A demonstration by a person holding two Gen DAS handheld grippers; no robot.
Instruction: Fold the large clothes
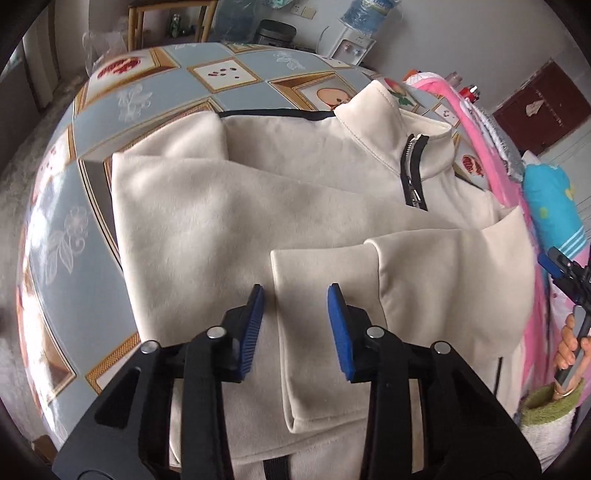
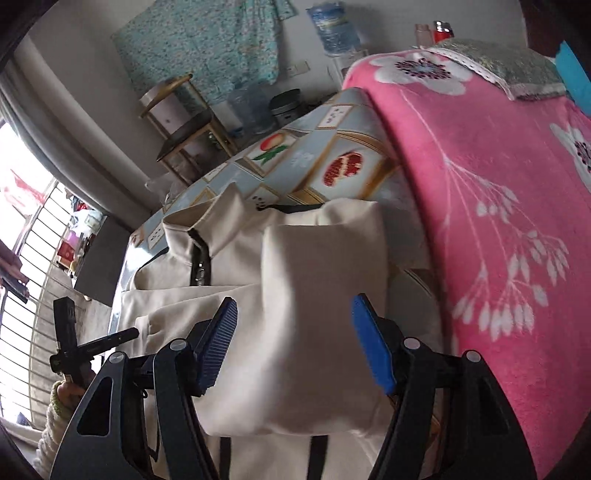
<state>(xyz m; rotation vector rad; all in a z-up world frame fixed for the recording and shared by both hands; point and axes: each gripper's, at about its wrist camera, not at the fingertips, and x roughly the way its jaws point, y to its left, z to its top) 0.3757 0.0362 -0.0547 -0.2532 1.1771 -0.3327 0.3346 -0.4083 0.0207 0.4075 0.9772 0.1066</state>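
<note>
A cream zip-neck jacket [image 1: 229,214] lies front up on the patterned tablecloth [image 1: 92,258], collar [image 1: 388,122] at the far side, both sleeves folded across its body. My left gripper [image 1: 295,291] is open and empty just above the folded sleeve cuff [image 1: 321,332]. My right gripper [image 2: 293,306] is open and empty above the jacket's folded right side [image 2: 321,295]. The right gripper also shows at the right edge of the left wrist view [image 1: 554,262]; the left one shows at the left of the right wrist view [image 2: 70,332].
A pink flowered blanket [image 2: 498,184] is piled along the table's right side, with a blue garment [image 1: 550,206] on it. A wooden chair [image 2: 184,133], a water dispenser [image 1: 354,40] and a rice cooker [image 1: 275,33] stand behind the table.
</note>
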